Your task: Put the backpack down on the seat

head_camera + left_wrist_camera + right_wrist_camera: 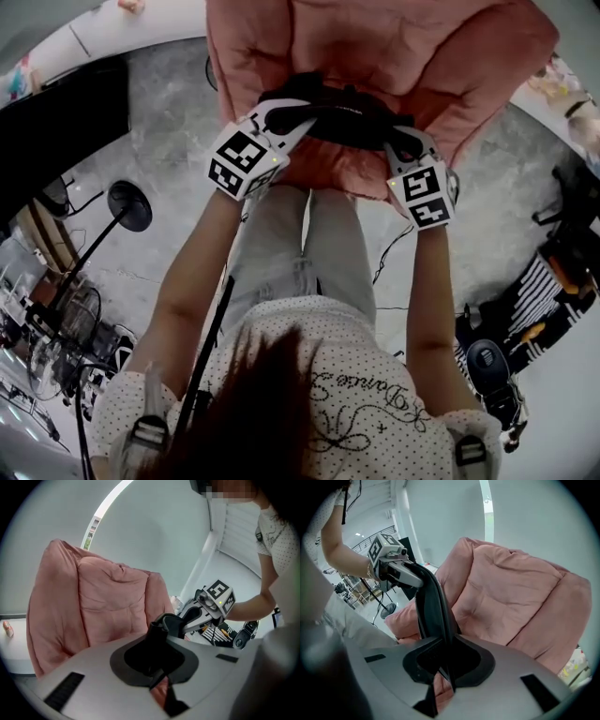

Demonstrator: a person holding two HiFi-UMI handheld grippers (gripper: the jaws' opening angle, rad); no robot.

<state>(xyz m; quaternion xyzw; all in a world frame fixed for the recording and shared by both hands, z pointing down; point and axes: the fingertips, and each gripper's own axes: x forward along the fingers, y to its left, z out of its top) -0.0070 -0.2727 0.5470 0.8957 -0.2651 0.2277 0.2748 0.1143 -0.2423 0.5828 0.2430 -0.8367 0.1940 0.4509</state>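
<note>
Head view puts the backpack (342,120) right over the front of the seat cushion (328,178) of the pink armchair (375,47) — a dark bundle seen from above, slung between my two grippers. The left gripper (298,114) has its fingers pinched together on the black strap (157,637) at the bag's left end; the left gripper view shows the webbing wedged between them with no gap. The right gripper (401,142) is clamped on the strap as well, and in the right gripper view the band runs up from its fingers toward the other gripper, looking taut.

So I judge the carry to the chair done and the set-down under way. The strap's tension suggests the bag's weight hangs from the grippers — though no view shows its underside, so I cannot tell whether it touches the cushion. What is left, as I read it: bring the bag down until the strap slackens, see that it sits square against the backrest, then part both pairs of fingers and draw clear.
</note>
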